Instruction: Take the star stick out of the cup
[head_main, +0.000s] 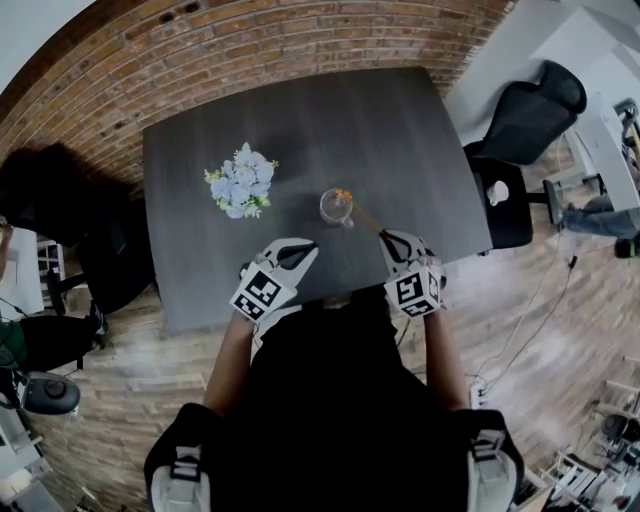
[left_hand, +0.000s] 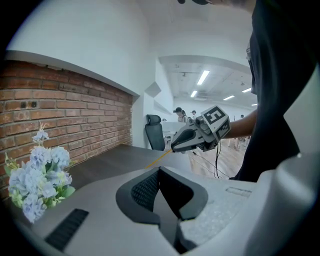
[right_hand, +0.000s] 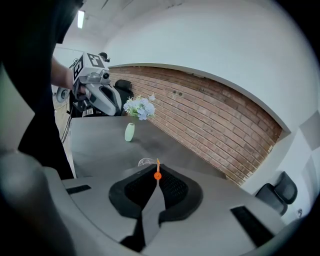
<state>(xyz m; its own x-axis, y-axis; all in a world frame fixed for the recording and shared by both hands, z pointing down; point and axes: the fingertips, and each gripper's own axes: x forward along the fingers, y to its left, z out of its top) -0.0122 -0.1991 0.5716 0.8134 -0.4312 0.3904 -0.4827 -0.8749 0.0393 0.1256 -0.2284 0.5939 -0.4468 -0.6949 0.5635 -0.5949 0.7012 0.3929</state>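
A clear glass cup (head_main: 335, 208) stands on the dark table (head_main: 420, 150), near its front edge. A thin yellow stick (head_main: 364, 217) with an orange top (head_main: 343, 195) leans out of the cup toward the right. My right gripper (head_main: 392, 241) is shut on the stick's lower end. The right gripper view shows the orange stick (right_hand: 157, 172) pinched between the jaws (right_hand: 157, 170), with the cup rim (right_hand: 144, 162) just past them. My left gripper (head_main: 303, 250) hovers left of the cup, shut and holding nothing (left_hand: 160, 171). It faces the right gripper (left_hand: 197, 136) and the stick (left_hand: 161, 156).
A bunch of pale blue flowers (head_main: 242, 181) sits on the table left of the cup, also visible as flowers (left_hand: 40, 175) and flowers (right_hand: 140, 106) above a pale green vase (right_hand: 129, 132). A black office chair (head_main: 520, 130) stands at the table's right. A brick wall (head_main: 300, 40) runs behind.
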